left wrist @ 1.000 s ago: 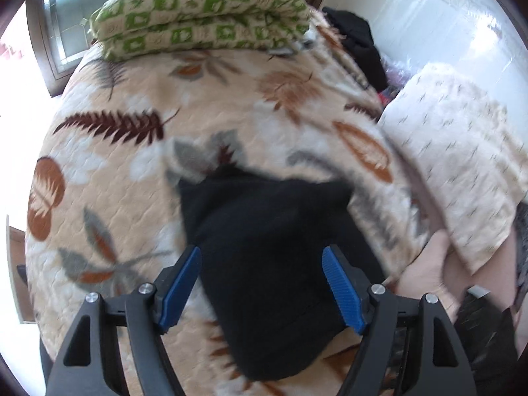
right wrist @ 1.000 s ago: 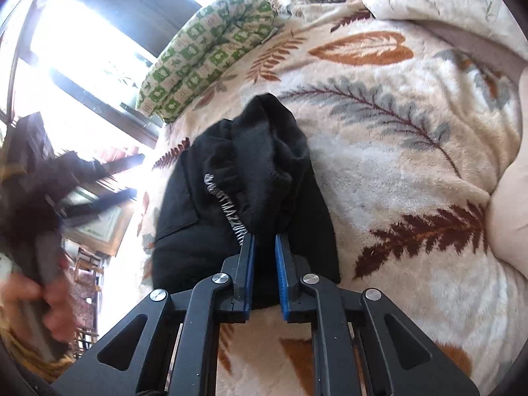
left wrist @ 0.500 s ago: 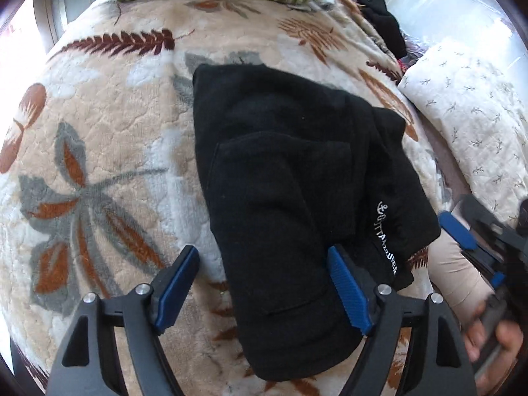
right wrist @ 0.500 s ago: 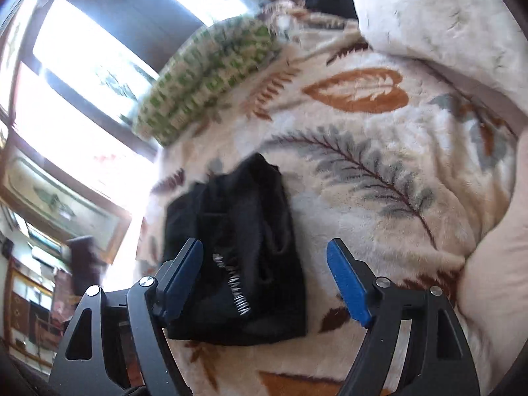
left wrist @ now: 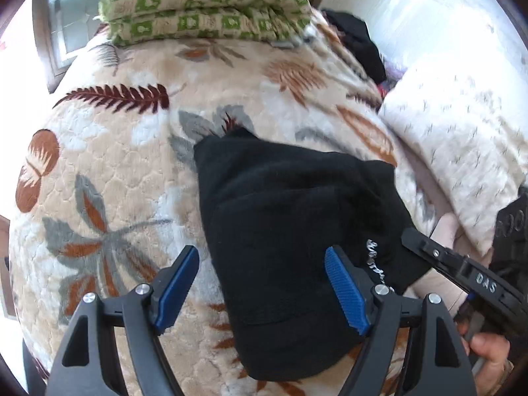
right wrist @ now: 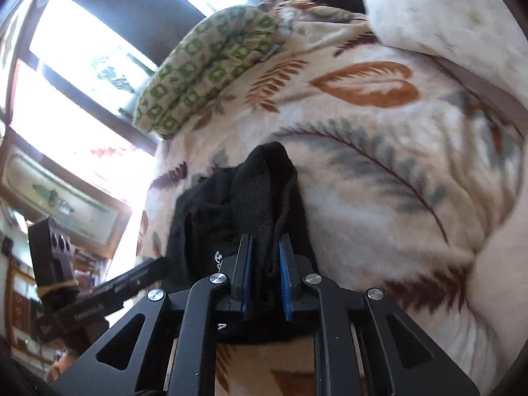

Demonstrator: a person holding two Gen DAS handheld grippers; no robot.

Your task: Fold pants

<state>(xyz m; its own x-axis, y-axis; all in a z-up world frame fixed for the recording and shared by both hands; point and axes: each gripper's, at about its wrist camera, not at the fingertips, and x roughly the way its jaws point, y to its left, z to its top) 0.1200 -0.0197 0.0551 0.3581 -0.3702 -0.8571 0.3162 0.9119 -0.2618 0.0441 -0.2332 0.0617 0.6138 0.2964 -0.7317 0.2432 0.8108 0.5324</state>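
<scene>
The black pants (left wrist: 283, 231) lie already folded down into a compact bundle on the leaf-patterned blanket (left wrist: 109, 178), directly ahead of both grippers. The right gripper (right wrist: 265, 274) is clenched on a bunched edge of the fabric, with the ribbed cloth standing up between its blue pads (right wrist: 284, 277) and the rest of the bundle trailing off ahead and to its left. The left gripper (left wrist: 262, 288) is released, its jaws spread wide and hanging over the near end of the bundle with no cloth between them; the right gripper's tip shows just off to its right, at the edge with the white lettering.

Judging by the small, layered shape, the work looks to be in a late fold: one edge is pinched and ready to be carried over. The next move probably calls for the right gripper to draw that edge across the bundle and lay it flat, while the left one either presses the near end down or takes hold of a matching corner so the layers do not slide. A green checkered cushion (left wrist: 204, 10) sits well beyond the pants.
</scene>
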